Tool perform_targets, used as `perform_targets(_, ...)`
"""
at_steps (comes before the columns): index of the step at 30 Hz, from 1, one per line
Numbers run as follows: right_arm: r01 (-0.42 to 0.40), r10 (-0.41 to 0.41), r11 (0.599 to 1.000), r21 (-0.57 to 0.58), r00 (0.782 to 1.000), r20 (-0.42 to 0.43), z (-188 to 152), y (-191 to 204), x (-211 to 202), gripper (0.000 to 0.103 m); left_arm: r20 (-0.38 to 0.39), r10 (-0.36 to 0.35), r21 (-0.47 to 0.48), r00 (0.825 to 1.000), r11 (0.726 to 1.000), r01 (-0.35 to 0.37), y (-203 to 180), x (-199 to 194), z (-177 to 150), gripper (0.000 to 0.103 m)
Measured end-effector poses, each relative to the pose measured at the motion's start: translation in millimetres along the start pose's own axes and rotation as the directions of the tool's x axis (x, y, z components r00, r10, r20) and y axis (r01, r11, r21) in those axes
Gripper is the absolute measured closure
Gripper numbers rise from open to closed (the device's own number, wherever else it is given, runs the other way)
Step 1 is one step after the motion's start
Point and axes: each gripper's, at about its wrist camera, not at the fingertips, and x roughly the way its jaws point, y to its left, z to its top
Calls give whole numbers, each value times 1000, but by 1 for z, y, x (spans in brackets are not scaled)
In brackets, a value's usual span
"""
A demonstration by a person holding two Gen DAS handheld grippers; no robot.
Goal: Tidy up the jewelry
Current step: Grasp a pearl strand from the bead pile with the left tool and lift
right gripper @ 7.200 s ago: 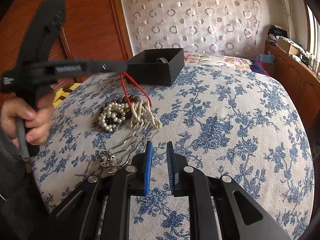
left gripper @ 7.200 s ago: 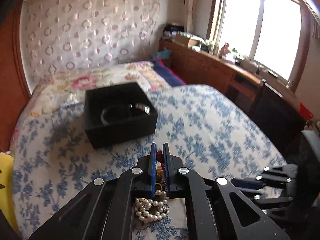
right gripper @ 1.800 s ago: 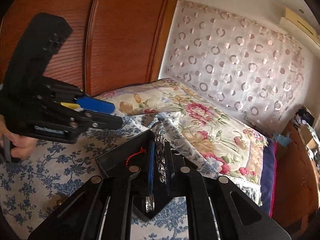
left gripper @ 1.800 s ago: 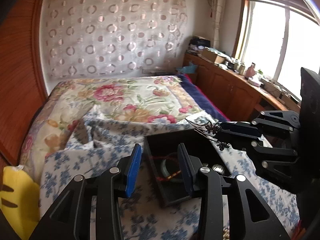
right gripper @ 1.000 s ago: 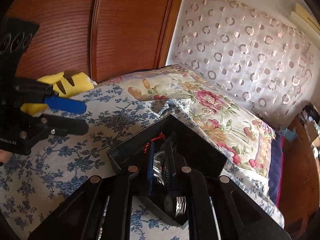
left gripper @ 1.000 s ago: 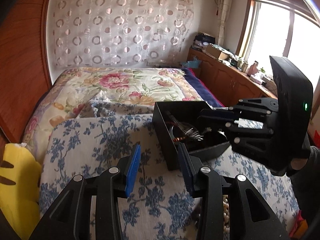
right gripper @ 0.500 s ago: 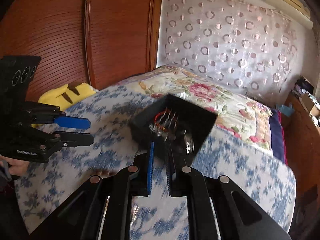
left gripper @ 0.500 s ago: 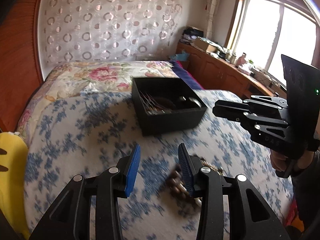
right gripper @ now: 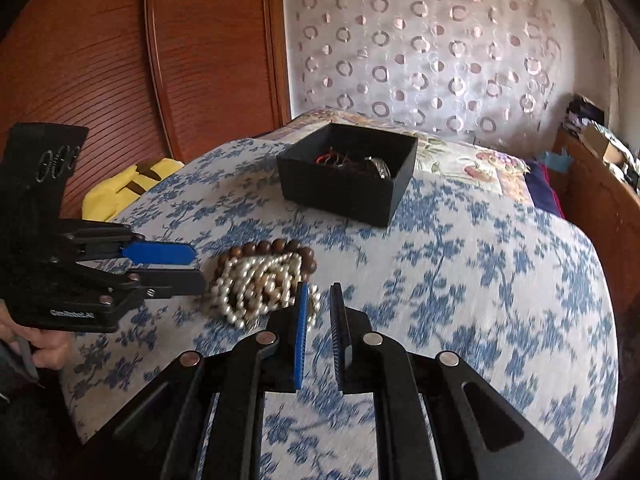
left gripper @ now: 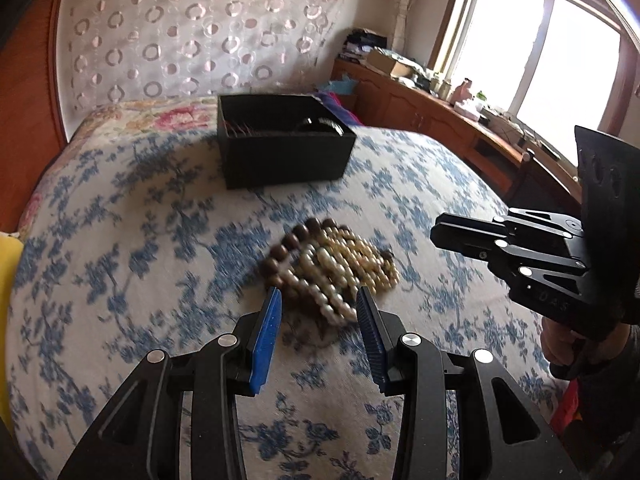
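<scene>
A black open box (left gripper: 280,160) (right gripper: 340,196) stands at the far side of the blue-flowered cloth, with a red-corded necklace and a bangle inside. Nearer lies a pile of pearl strands (left gripper: 332,264) (right gripper: 260,280) ringed by a brown bead bracelet (left gripper: 280,252) (right gripper: 272,246). My left gripper (left gripper: 318,296) (right gripper: 192,264) hovers open just short of the pile, nothing between its blue pads. My right gripper (right gripper: 319,288) (left gripper: 436,232) is at the pile's right edge, its jaws almost together and holding nothing.
A yellow plush toy (right gripper: 124,188) sits at the cloth's left edge by the wooden headboard (right gripper: 120,60). Floral bedding lies behind the box. A wooden cabinet (left gripper: 460,128) runs under the window on the right. A person's hand (left gripper: 560,344) holds each gripper.
Both grippers have drawn back from the box to the bead pile. The tasselled necklace that the right gripper carried now lies in the box.
</scene>
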Motion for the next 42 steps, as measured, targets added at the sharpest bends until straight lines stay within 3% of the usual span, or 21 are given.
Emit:
perform_targets(8,4,-4,1000,11,1000,1,-7,-3,-6,90,-37,-9,-9,999,1000,9,-6,13,-4,85)
perform_targets(19,-4,4,1000,14,1000,-6,-13,-3,-8,90,-38,-15,-31,999,999,14,-2,20,0,86)
perform_targets(20,-5,5,1000,13,1000,-8,-13,-3,-7,90,-37,-16,-31,999,999,15,-2,20,0,87)
perform_targets(21,-5,5,1000,12,1000,-10,-14,-3,-7,90,-39,-24,-34,999,999,23,-2,21,0,95)
perform_targets(25,-5,5,1000,11,1000,-14,-15,-2,-6,90,-48,-20,-47,999,999,18,3,21,-1,96)
perform_targets(33,-12,12,1000,7,1000,-15,-15,0,-1,90,32,29,-45,999,999,-28,12,-7,4,97)
perform_targets(42,-40,39,999,-32,999,-34,-6,11,15,90,153,59,-70,987,996,-49,24,-57,12,97)
